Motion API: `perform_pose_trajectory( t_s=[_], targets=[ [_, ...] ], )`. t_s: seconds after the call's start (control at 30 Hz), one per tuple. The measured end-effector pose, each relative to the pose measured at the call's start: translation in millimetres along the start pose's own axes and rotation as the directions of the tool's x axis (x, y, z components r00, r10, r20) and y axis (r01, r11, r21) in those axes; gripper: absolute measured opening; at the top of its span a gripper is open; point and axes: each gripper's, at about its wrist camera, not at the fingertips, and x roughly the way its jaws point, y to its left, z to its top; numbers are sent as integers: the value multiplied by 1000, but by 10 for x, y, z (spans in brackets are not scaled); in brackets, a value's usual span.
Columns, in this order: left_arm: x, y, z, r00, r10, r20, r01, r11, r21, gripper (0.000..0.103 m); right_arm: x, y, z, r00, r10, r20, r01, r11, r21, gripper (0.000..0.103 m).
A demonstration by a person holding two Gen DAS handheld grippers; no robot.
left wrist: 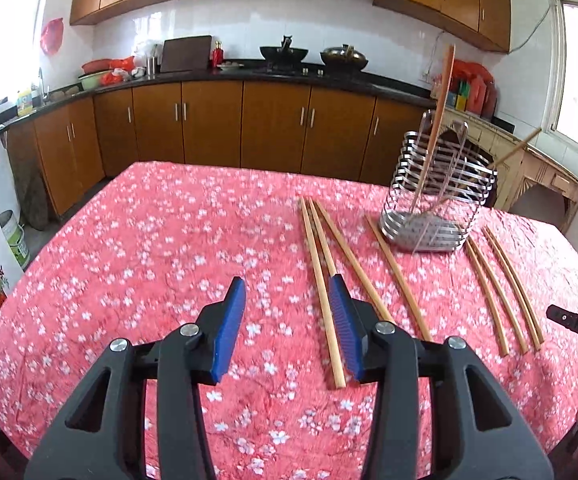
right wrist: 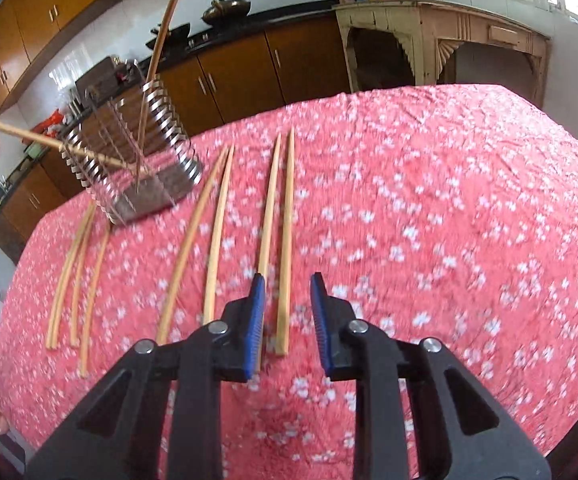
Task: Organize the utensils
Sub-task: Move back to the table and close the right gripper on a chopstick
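The left gripper [left wrist: 287, 290] is hanging part open over the pink flowered tablecloth [left wrist: 149, 240], gripping nothing; one chopstick [left wrist: 321, 292] is lying just inside its right finger, with more chopsticks lying beyond that finger. Ahead and to the right, the wire holder [left wrist: 437, 200] is standing with two chopsticks leaning in it. The right gripper [right wrist: 287, 280] is standing narrowly open, with a chopstick [right wrist: 287, 236] lying on the cloth between its fingers, untouched by the pads.
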Motion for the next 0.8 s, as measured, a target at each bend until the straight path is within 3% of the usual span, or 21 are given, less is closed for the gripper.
perform_pose_trajectory(
  t_s=[0.43, 0.6, 0.8],
  targets=[
    [145, -46, -218, 996, -13, -84, 13, 1000, -11, 44, 165, 64, -66, 994, -99, -35, 97, 993, -65, 8],
    [199, -101, -270, 992, -21, -121, 21, 1000, 2, 44, 247, -212, 125, 983, -181, -36, 183, 981, 64, 8],
    [313, -187, -323, 983, -38, -181, 43, 999, 23, 44, 269, -384, 205, 980, -192, -47, 196, 975, 109, 8]
  ],
)
